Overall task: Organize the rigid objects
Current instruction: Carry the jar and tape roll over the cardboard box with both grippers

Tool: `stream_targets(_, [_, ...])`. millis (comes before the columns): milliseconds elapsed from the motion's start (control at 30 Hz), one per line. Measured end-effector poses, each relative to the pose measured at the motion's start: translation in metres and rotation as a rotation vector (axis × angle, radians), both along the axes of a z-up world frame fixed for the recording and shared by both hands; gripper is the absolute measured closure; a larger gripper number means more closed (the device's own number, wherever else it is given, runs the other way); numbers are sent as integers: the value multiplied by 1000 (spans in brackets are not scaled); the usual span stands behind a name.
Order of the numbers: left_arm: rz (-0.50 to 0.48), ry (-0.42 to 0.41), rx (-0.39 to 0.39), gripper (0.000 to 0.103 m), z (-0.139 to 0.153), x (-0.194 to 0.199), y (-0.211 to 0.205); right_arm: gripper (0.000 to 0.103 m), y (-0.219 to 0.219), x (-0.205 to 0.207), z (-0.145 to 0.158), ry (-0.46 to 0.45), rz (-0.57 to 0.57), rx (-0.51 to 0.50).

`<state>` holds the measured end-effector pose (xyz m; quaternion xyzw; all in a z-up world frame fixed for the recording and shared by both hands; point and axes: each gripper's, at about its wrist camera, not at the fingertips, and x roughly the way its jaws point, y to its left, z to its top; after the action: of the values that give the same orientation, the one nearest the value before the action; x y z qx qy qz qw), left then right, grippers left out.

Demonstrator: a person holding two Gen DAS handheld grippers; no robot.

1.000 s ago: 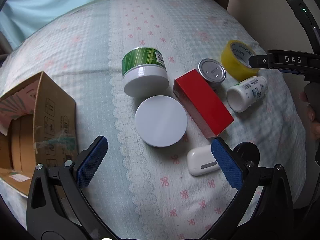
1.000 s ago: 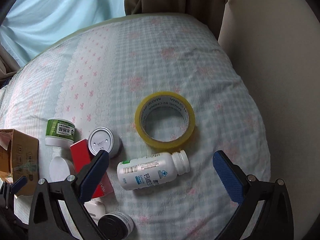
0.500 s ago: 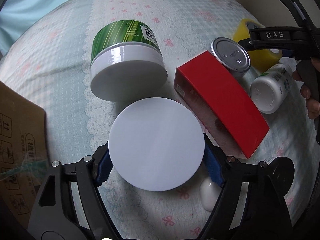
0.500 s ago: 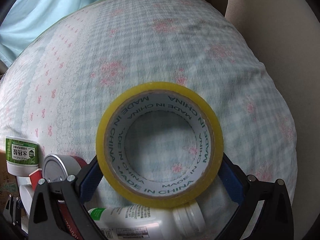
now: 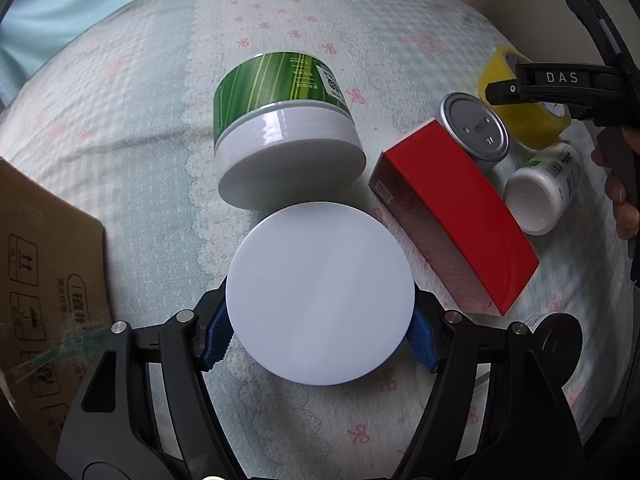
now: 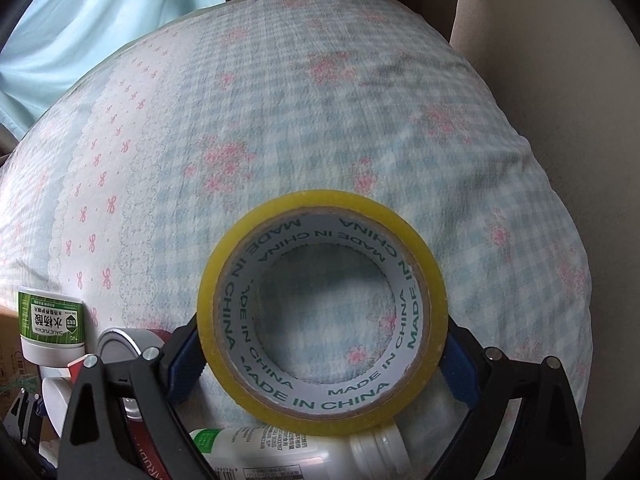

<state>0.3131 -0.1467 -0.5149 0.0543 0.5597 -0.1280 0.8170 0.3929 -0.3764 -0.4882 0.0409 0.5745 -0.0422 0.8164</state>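
Both rolls are now lifted: the round white disc [image 5: 320, 292] is pinched by the left gripper [image 5: 320, 336], the yellow tape roll [image 6: 322, 312] by the right gripper [image 6: 320, 360]; the red rectangular box [image 5: 456, 212] is shown whole only leftward.

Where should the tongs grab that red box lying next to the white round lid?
Grip the red box across its two long side faces, near the middle, coming down from above. It lies flat and narrow, so the short span fits between the fingers. The silver can crowds its far end; stay clear of that.
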Motion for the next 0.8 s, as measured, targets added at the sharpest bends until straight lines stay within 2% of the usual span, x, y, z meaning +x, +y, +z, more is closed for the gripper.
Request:
stream_targets(200, [29,-57,-1,35,30,-6,12,7,6,-12,30,-37,15,-11])
stream_targets(367, [38,-110,-22,35,73,-17,13,7,8,-32,75,-85,5,-12])
stream_targets(533, [47,-160,-83,35,136,-34,16,7,8,-69,143,-147,-4,-29])
stream_targets(800, [54,-265,-130,35,264,-77,32,7,15,-143,269,-234,7,-69])
